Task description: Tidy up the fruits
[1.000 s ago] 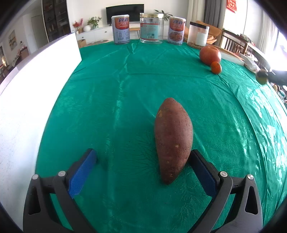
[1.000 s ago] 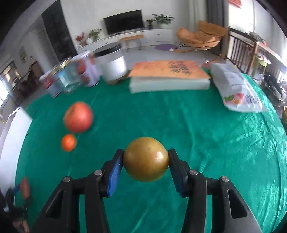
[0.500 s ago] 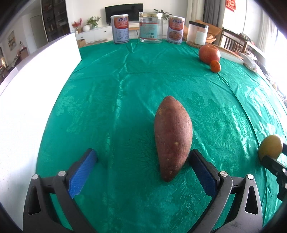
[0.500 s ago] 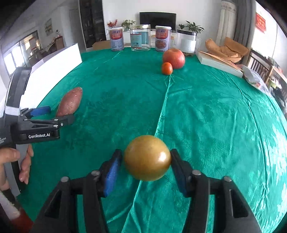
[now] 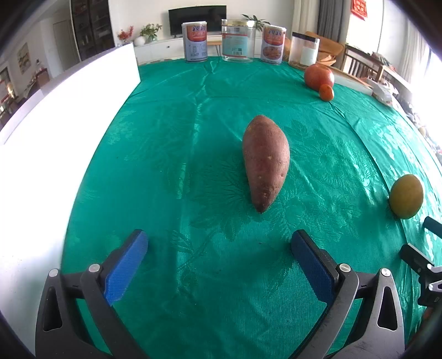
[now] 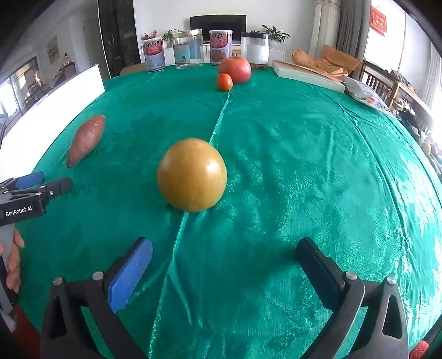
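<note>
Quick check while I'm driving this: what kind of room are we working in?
Most likely a home living and dining room. A flat TV sits on a low white cabinet with potted plants by the far wall, wooden chairs stand at the right, and the work surface is a table under a green patterned tablecloth.

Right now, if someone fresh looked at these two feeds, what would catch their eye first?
Probably the yellow fruit, sitting free on the green cloth just ahead of the open right gripper. Next, the sweet potato, lying lengthwise beyond the open left gripper and touching neither finger. Far back, the apple and small orange sit close together before a row of cans and jars.
</note>
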Tool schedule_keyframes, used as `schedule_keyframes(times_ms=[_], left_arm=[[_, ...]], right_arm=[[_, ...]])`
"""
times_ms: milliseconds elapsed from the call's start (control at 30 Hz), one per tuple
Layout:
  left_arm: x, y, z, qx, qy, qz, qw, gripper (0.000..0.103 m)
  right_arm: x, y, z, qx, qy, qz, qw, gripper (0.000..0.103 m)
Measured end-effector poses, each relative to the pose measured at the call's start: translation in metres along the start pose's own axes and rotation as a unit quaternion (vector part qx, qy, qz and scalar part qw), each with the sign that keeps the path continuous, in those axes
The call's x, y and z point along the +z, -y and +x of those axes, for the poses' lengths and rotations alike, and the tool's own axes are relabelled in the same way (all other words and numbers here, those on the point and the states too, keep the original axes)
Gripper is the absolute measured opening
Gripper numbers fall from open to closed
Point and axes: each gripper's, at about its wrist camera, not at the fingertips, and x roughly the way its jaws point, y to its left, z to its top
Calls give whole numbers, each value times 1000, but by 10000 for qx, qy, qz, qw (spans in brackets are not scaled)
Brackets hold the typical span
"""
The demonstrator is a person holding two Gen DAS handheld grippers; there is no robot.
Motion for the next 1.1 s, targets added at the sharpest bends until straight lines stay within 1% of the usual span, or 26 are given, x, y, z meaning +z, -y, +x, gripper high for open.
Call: schedule_keyframes(times_ms=[1100], left_arm=[[-1,1,1,-25,-25,-5,10000,103]], right_arm=[[-5,-1,-3,-27,17,-2,10000,103]])
